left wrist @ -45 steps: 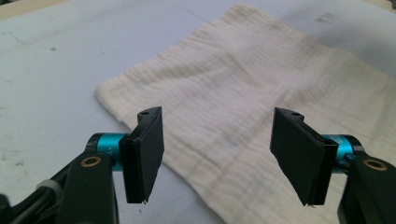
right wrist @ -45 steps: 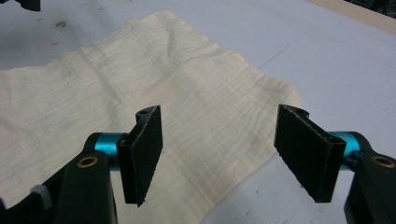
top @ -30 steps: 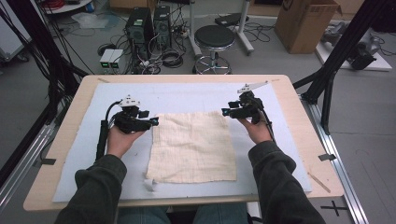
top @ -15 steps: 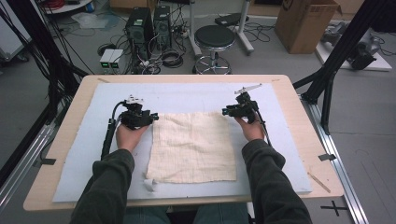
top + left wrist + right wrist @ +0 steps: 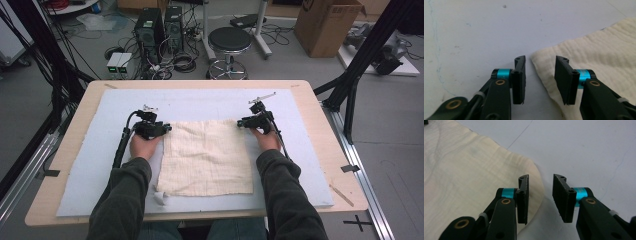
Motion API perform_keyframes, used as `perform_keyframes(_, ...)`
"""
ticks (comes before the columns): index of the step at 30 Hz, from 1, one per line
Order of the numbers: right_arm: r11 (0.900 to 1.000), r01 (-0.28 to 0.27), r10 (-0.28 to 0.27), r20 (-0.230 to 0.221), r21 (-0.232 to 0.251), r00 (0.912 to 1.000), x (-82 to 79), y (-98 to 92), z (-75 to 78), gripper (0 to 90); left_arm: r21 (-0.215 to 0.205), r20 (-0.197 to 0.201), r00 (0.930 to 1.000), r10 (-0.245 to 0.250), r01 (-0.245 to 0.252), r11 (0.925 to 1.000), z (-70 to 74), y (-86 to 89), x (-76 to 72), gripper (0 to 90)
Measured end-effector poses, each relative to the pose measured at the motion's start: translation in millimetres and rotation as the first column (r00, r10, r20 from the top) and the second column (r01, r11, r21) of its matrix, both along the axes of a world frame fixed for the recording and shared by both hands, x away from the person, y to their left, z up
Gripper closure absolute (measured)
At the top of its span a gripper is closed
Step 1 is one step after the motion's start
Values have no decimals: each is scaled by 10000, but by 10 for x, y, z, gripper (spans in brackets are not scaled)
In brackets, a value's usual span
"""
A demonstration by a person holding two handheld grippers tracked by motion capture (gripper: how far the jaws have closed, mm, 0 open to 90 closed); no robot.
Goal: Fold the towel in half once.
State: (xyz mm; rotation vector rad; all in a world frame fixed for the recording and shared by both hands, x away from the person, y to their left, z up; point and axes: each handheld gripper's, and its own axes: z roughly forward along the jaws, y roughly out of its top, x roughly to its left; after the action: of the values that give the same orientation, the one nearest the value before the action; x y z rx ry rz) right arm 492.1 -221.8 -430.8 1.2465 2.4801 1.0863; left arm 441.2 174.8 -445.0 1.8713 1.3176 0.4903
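A cream cloth (image 5: 207, 160) lies flat on the pale blue mat (image 5: 95, 170). My left gripper (image 5: 167, 128) rests low at the cloth's far left corner. In the left gripper view the gripper (image 5: 540, 60) is open and its jaws have just been closing; the cloth (image 5: 599, 50) corner lies between them, untouched by the pads. My right gripper (image 5: 241, 122) sits at the far right corner. In the right gripper view the gripper (image 5: 541, 178) straddles the edge of the cloth (image 5: 469, 170), its jaws narrowed within the last second, pads not pressing.
The mat covers a wooden table (image 5: 310, 100). A small white scrap (image 5: 160, 197) lies by the cloth's near left corner, and a thin wooden stick (image 5: 342, 195) near the table's right front. A stool (image 5: 229, 42) and computers stand beyond the far edge.
Both grippers have sunk toward the mat at the cloth's far corners, and the forearms have dropped with them. The cloth has not moved.
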Motion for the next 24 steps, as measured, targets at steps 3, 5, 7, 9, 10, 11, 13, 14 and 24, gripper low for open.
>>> perform_keyframes(3,9999,-102,101,-39,-107,9999,12,27,-37,676,147,61,10000,-7,6,9999,0,-12,5,660)
perform_keyframes(5,9999,-53,52,-45,-138,10000,4,44,-43,709,148,65,10000,-43,42,9999,-2,-29,6,693)
perform_keyframes(7,9999,-46,46,6,-151,10000,4,52,-46,760,276,122,9997,-193,190,9994,-6,-63,0,758)
perform_keyframes(9,9997,-119,119,21,-214,9999,1,61,-48,814,182,129,9994,-313,311,9994,-9,-80,3,830)
perform_keyframes(10,9997,-144,141,-115,-208,9998,-8,66,-39,837,193,125,9994,-324,322,9993,-7,-90,4,854)
perform_keyframes(11,9993,-240,238,-77,-291,9997,-7,64,-35,847,181,115,9994,-327,325,9993,-6,-91,8,861)
perform_keyframes(13,9991,-310,309,-42,-272,9995,-11,47,-15,855,56,83,9994,-326,326,9995,2,-74,14,867)
perform_keyframes(14,9994,-259,259,-10,-223,9997,-15,32,2,856,11,110,9994,-316,316,9995,9,-61,15,868)
perform_keyframes(24,9998,-108,94,740,177,9972,-49,-94,189,860,-403,871,9952,-448,484,9980,266,-57,58,872)
